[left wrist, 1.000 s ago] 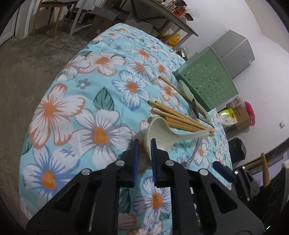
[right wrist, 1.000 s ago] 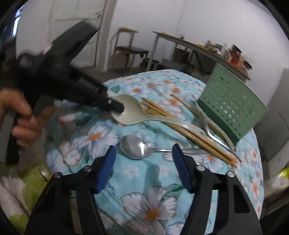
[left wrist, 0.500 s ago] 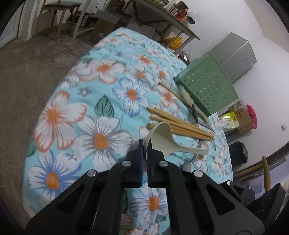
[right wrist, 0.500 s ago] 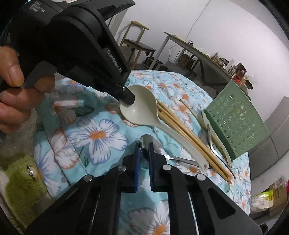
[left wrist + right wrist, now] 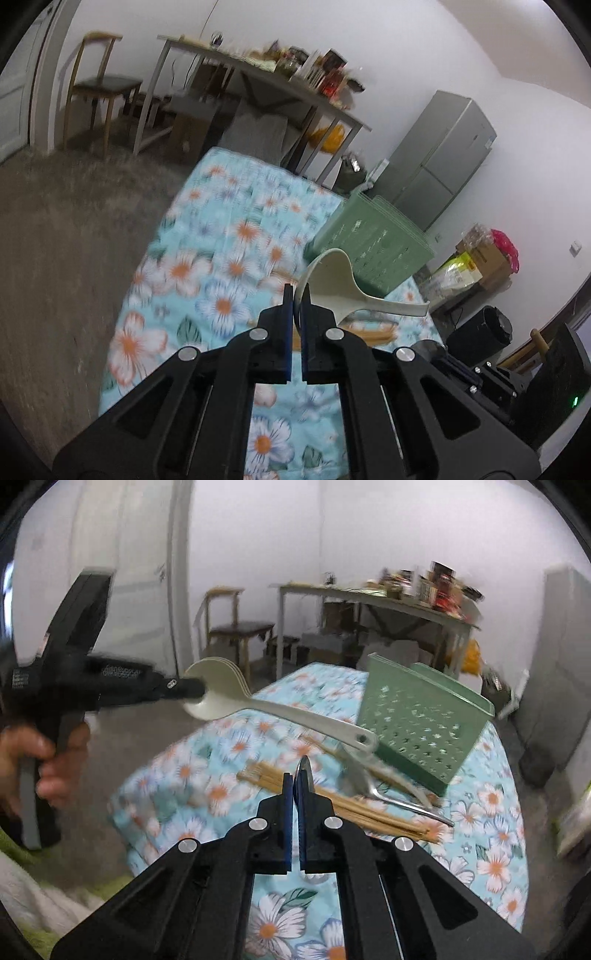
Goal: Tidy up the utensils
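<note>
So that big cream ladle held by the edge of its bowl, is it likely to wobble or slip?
Probably a bit. The left gripper pinches only the rim of the cream ladle, and the long handle sticks out unsupported, so it may swing. It looks like stiff, light plastic, so it likely won't bend. The smooth rim could slide between the pads.

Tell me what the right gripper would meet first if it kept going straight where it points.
Probably the wooden chopsticks on the floral cloth, ahead of the right gripper; depth is unclear.

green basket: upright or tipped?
Tipped. The green basket lies on its side on the floral cloth, its star-perforated wall facing the camera. No utensil shows inside it; the interior is mostly hidden.
</note>
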{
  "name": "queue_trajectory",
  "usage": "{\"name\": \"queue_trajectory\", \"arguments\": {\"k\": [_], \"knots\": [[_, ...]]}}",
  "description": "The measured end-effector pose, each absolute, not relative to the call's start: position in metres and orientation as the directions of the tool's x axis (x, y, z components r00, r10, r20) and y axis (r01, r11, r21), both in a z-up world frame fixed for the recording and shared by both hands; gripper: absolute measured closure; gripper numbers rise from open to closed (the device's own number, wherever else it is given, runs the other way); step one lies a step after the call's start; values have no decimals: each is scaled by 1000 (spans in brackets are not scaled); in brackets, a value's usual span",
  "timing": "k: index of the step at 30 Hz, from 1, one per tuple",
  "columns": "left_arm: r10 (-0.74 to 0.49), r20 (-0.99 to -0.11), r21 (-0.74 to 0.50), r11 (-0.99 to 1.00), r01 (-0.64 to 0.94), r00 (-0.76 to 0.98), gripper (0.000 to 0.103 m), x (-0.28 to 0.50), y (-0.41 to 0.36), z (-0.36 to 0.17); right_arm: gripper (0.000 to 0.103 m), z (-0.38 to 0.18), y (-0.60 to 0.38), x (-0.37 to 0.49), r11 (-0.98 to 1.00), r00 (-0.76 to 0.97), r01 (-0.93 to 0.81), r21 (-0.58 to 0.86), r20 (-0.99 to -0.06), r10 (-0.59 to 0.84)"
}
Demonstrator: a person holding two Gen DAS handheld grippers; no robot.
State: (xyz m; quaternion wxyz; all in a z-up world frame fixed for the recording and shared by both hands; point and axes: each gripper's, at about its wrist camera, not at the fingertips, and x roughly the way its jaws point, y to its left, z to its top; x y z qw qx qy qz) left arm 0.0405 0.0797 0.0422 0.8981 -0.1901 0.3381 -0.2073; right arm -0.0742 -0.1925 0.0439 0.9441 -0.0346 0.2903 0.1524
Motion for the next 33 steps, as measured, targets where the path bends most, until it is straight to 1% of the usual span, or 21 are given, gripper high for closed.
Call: {"name": "queue_trajectory", "arguments": {"k": [5, 8, 13, 16, 22, 25, 27, 31, 33], "knots": [[-490, -477, -454, 848, 273, 730, 101, 47, 74, 70, 100, 60, -228, -70, 952, 799, -267, 149, -518, 305], [-479, -451, -425, 857, 291, 753, 101, 56, 68, 88, 101, 69, -246, -72, 949, 816, -251, 192, -485, 314], [-453, -398, -353, 878, 322, 798, 101, 75, 48, 120, 101, 81, -272, -75, 945, 847, -227, 237, -431, 311], [-415, -371, -265, 905, 334, 831, 101, 85, 28, 141, 101, 87, -282, -77, 952, 868, -210, 221, -407, 286], [-271, -411, -2, 955, 297, 870, 101, 123, -18, 160, 101, 99, -307, -81, 949, 904, -200, 244, -327, 274], [-196, -453, 150, 945, 292, 869, 101, 144, -45, 160, 101, 100, -317, -82, 944, 910, -200, 262, -307, 278], [-160, -487, 231, 925, 303, 859, 101, 158, -63, 156, 101, 97, -322, -81, 941, 910, -201, 273, -302, 283], [-84, -549, 376, 864, 336, 832, 101, 184, -102, 141, 101, 92, -333, -78, 933, 910, -197, 301, -297, 289], [-66, -570, 412, 839, 355, 819, 101, 193, -115, 134, 101, 91, -338, -77, 930, 911, -194, 312, -293, 288]]}}
